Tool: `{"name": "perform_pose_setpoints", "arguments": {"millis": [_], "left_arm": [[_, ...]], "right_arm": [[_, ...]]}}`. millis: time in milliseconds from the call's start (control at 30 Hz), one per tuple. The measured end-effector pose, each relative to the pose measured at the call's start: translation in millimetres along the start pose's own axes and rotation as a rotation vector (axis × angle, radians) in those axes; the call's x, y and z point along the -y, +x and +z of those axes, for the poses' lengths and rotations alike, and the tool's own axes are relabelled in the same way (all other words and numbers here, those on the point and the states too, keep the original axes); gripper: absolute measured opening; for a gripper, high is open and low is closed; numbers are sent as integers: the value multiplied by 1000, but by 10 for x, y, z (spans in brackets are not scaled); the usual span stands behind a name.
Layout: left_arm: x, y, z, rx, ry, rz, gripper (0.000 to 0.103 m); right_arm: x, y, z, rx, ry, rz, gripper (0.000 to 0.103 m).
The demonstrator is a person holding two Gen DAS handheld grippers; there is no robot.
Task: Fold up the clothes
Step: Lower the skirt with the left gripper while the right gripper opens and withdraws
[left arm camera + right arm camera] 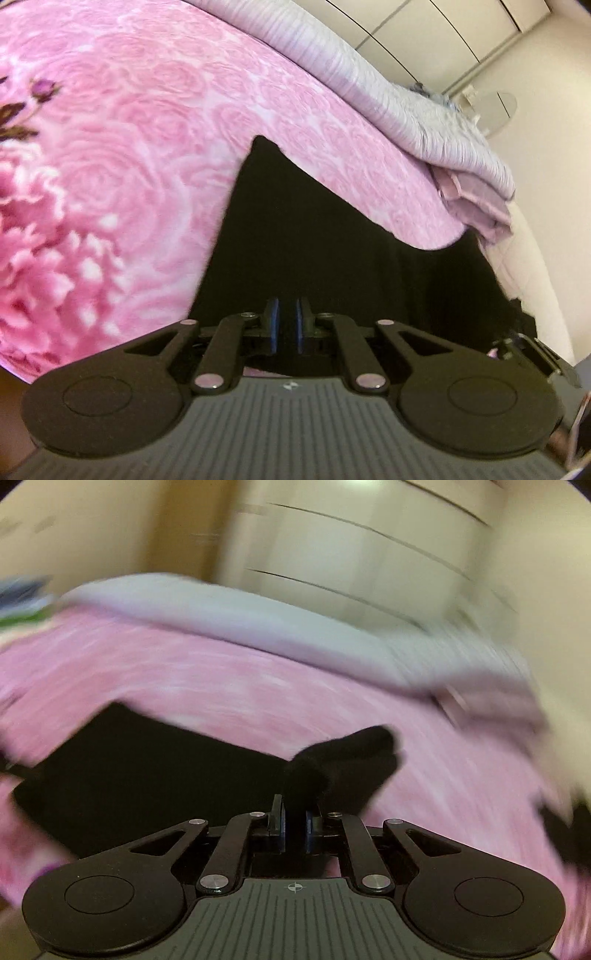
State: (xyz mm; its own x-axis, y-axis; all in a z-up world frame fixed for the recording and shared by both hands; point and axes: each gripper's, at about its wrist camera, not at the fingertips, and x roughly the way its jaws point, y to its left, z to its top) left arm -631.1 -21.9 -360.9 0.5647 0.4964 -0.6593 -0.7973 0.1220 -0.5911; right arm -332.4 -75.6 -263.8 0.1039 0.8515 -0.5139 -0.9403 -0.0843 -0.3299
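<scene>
On the pink bed [147,155], left tongs [287,317] and right tongs [295,821] each pinch the black garment [314,240].

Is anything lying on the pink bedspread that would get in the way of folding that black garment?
Nothing visible does. Both grippers already pinch the black garment, and the pink bedspread around it looks bare; the grey blanket lies off at the far edge.

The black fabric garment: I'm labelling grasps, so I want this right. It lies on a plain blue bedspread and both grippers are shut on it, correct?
One detail is wrong. The left wrist view shows the bedspread is pink with a rose print, not plain blue. The black fabric garment does lie on it, with the left gripper and right gripper shut on it.
</scene>
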Motion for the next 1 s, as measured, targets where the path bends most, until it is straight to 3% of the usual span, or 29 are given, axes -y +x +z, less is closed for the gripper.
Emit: {"name": "perform_pose_setpoints", "arguments": {"millis": [100,200,267,367,467,533,567,633,700,800,900,1000], "left_arm": [[-75,-20,1,-5,-29,-7,5],[-119,-20,-26,-13,-64,-28,6],[-142,-20,-41,-17,-81,-42,6],[-148,8,-45,-27,-106,-69,6],[-98,85,-27,-36,-118,-106,7],[-39,161,0,-44,-122,-136,15],[-12,209,20,-49,-128,-151,21],[39,322,77,-65,-133,-173,23],[85,460,162,-92,-128,-184,26],[167,671,303,-128,-110,-195,32],[276,902,470,-153,-69,-195,38],[297,1172,588,-195,-84,-222,41]], "right_arm": [[-451,67,9,-3,-140,121,9],[-786,230,-91,-97,-251,251,13],[-879,273,-144,-116,-305,279,35],[-872,172,-180,-75,-331,306,54],[-714,-43,-207,26,-305,293,56],[-501,-182,-189,102,-223,263,57],[-365,-187,-164,115,-166,242,57],[-83,-94,-101,96,-47,201,57],[271,165,-31,-10,107,188,57],[704,631,119,-235,261,171,58],[947,1126,224,-473,327,127,57],[1143,1569,200,-627,396,114,57]]}}
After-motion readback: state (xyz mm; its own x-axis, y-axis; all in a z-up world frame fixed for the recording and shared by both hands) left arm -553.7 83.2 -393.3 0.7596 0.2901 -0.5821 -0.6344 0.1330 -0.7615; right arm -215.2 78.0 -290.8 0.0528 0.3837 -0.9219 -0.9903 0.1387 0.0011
